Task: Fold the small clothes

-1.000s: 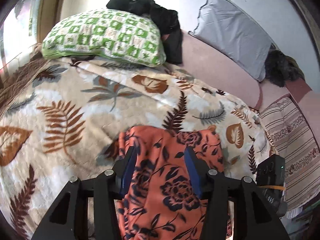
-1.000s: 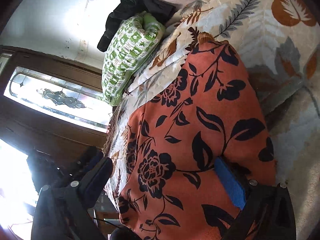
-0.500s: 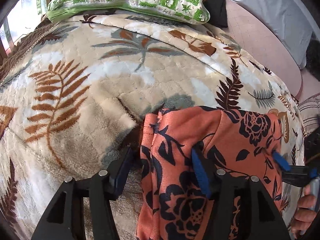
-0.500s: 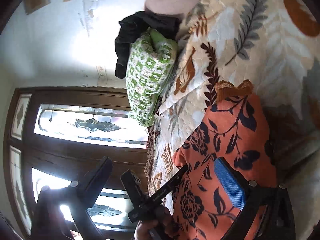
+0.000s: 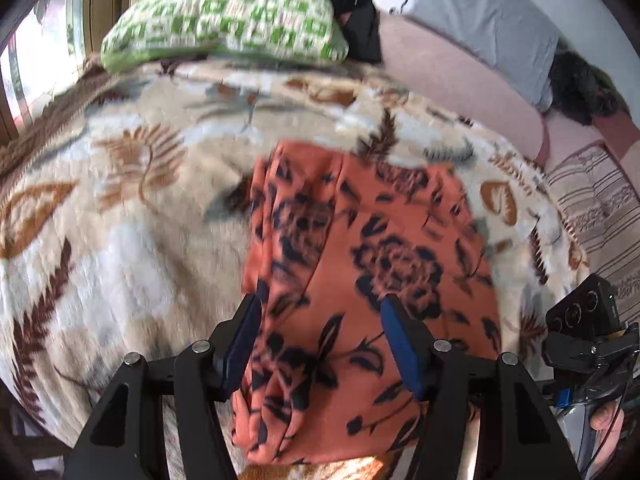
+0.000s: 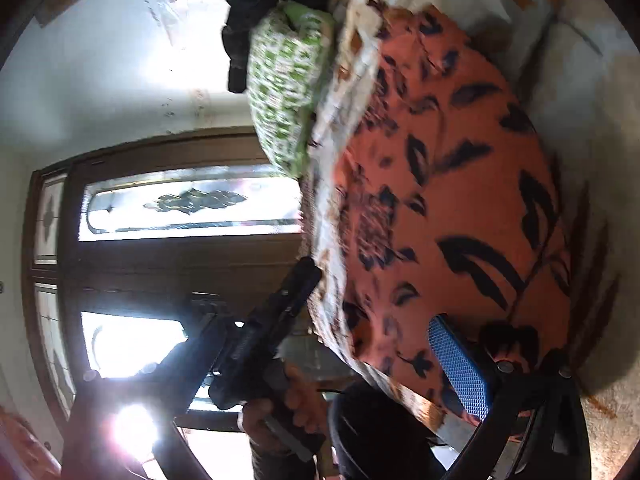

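The orange garment (image 5: 360, 264) with a dark navy floral print lies on the leaf-patterned blanket (image 5: 120, 216) of the bed, near its front edge. It looks folded into a rough rectangle, with a lengthwise crease running down its left part and bunched cloth at the near end; the picture is blurred, so finer folds cannot be made out. Behind it a green-and-white checked pillow (image 5: 224, 20) rests at the head of the blanket, with dark clothing (image 5: 352, 4) beside it and a grey pillow (image 5: 480, 28) farther right.

The left gripper (image 5: 320, 336) hovers over the near part of the garment, jaws spread wide, one blue pad at the cloth's left edge and the other over its middle; whether either pad touches the cloth cannot be told. The right gripper (image 6: 280, 368) also has its jaws wide apart, its blue pad (image 6: 456, 364) close against the garment's near end, gripping nothing
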Available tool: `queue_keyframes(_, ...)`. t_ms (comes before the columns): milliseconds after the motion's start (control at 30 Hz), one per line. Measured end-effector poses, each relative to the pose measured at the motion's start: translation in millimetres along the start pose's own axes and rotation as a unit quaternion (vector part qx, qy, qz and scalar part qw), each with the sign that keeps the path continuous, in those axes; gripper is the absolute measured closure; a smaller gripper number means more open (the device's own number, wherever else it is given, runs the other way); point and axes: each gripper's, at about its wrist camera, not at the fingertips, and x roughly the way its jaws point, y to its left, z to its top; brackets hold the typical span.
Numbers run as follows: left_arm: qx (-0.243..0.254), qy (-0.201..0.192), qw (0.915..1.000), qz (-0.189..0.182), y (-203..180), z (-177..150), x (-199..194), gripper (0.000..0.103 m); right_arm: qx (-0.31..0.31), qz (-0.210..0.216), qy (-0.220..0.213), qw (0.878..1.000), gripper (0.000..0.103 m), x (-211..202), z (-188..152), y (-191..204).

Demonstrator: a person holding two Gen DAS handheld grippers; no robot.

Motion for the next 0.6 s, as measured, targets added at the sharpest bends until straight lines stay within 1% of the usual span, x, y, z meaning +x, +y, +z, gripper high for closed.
queue_keyframes(33,-0.011,0.024,0.9996,0.011,6,-10,17,0.037,0.005,-0.029,0.003,1.0,0.001,8,-6,-13)
queue_keyframes(67,-0.016,-0.008,0.9998,0.002,10,-16,13,0.037,-0.004,-0.022,-0.017,1.0,0.001,4,-10,-11)
queue_keyframes(100,-0.02,-0.016,0.9997,0.003,11,-18,5,0.037,-0.004,-0.021,-0.021,1.0,0.001,0,-13,-4)
queue_keyframes(133,-0.033,-0.009,0.9994,0.009,12,-17,-1,0.037,0.0,-0.017,-0.018,1.0,0.001,-6,-15,2)
queue_keyframes(167,-0.046,-0.011,0.9989,0.0,13,-16,-9,0.038,-0.007,-0.007,-0.019,1.0,0.001,-13,-17,10)
queue_keyframes(200,-0.049,-0.023,0.9985,-0.009,12,-15,-17,0.038,-0.025,-0.006,-0.029,0.999,0.001,-24,-20,17)
queue_keyframes(267,-0.031,-0.05,0.9982,-0.007,4,-12,-29,0.038,-0.052,-0.026,-0.063,0.996,0.001,-47,-20,23)
queue_keyframes(333,-0.014,-0.052,0.9984,-0.016,-5,-10,-29,0.038,-0.029,-0.045,-0.094,0.994,0.001,-65,-14,11)
queue_keyframes(367,-0.01,-0.048,0.9985,-0.026,-8,-9,-26,0.038,-0.016,-0.045,-0.099,0.994,0.001,-69,-9,3)
queue_keyframes(400,-0.006,-0.046,0.9985,-0.027,-10,-10,-22,0.037,-0.008,-0.047,-0.101,0.994,0.001,-70,-5,-4)
queue_keyframes(467,0.003,-0.044,0.999,-0.005,-10,-12,-10,0.036,0.005,-0.056,-0.094,0.994,0.001,-65,2,-17)
queue_keyframes(500,0.002,-0.03,0.9995,0.01,-4,-16,-1,0.036,0.009,-0.052,-0.084,0.995,0.001,-60,5,-22)
queue_keyframes(533,-0.008,-0.018,0.9997,0.013,3,-19,9,0.032,0.013,-0.053,-0.076,0.996,0.001,-53,8,-28)
queue_keyframes(567,-0.02,-0.024,0.9995,-0.002,10,-20,12,0.028,0.018,-0.069,-0.073,0.995,0.001,-47,10,-33)
queue_keyframes(600,-0.026,-0.024,0.9994,-0.002,14,-21,11,0.026,0.014,-0.085,-0.071,0.994,0.0,-42,11,-32)
